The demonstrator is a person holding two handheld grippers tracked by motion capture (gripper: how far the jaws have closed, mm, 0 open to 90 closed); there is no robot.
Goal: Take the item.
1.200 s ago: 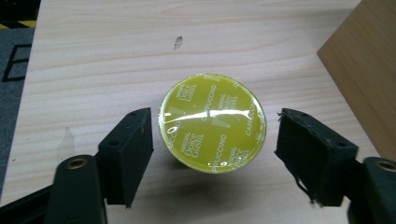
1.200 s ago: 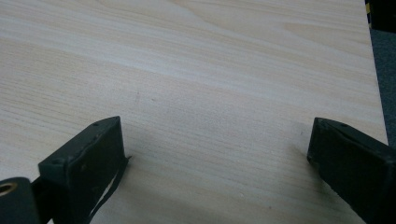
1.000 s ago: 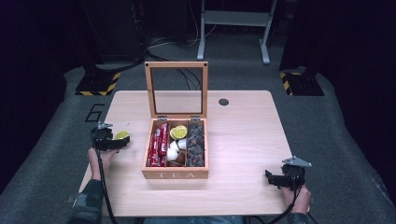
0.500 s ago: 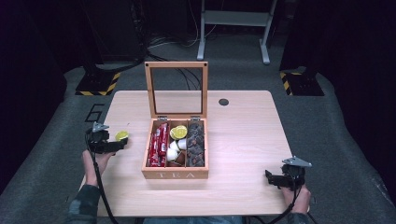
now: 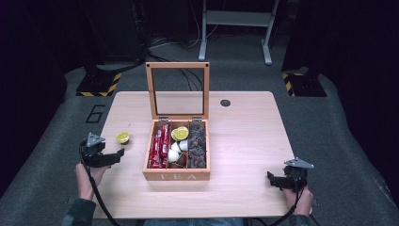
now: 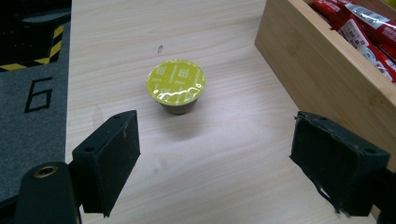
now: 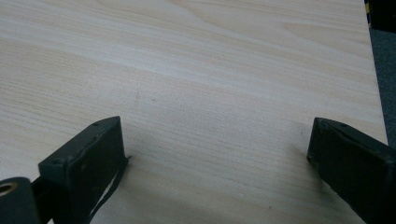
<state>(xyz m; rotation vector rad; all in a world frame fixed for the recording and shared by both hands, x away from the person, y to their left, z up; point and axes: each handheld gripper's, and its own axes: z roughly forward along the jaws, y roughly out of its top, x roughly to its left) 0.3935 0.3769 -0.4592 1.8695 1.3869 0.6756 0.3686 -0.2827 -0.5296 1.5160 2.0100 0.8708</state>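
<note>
Evidently the yellow capsule stands freed — left gripper has just spread, empty. Back off straight, clear of the tea box; right gripper gapes idle.

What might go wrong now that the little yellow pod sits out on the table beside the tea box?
The yellow pod sits loose on the table, clear of the open left tool; a sideways bump might roll it toward the left edge. The tea box stands close by, so a careless reach might knock its wall.
</note>
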